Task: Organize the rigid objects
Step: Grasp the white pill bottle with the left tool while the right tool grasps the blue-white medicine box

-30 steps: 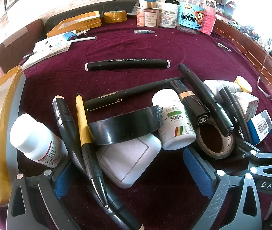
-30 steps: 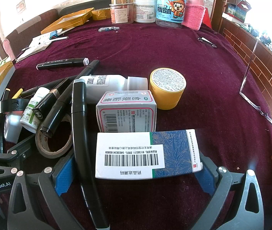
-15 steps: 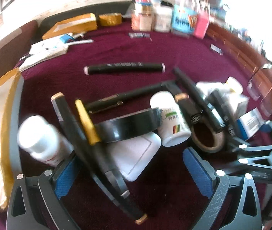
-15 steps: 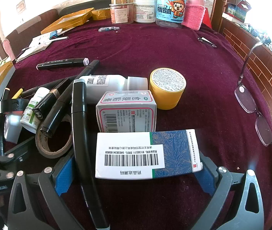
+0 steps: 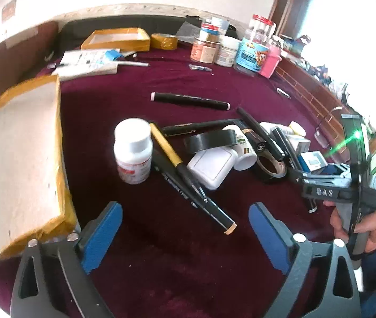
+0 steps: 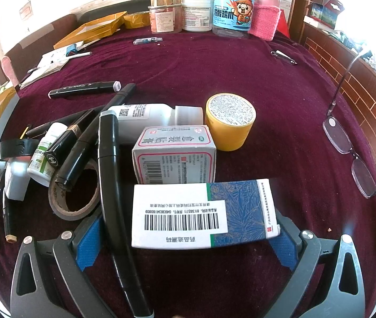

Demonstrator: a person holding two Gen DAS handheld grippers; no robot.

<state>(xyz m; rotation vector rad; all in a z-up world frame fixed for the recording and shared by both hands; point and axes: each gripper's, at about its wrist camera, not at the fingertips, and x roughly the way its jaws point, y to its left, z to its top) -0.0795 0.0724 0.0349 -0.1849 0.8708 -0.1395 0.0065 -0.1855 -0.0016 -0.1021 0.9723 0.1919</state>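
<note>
A pile of rigid items lies on the maroon cloth: a white pill bottle (image 5: 133,151), a yellow pen (image 5: 165,144), black markers, a black tape roll (image 5: 209,139), a white square case (image 5: 211,164) and a brown tape ring (image 5: 270,169). My left gripper (image 5: 185,209) hovers in front of the pile, its jaws closing with nothing between them. My right gripper (image 6: 188,217) stands wide open around a blue-and-white medicine box (image 6: 204,212) and a long black marker (image 6: 113,185). Behind them are a grey carton (image 6: 174,156) and a yellow tub (image 6: 230,122).
An open cardboard box (image 5: 18,159) sits at the left. Jars and bottles (image 6: 198,13) line the far edge, with papers and another box at the back left. Eyeglasses (image 6: 347,143) rest near the table's right edge. A lone black marker (image 5: 190,100) lies mid-table.
The left gripper pulled back and up from the pile, and its jaws narrowed slightly. In the right wrist view a hand set the eyeglasses down and withdrew. The right gripper kept still.
</note>
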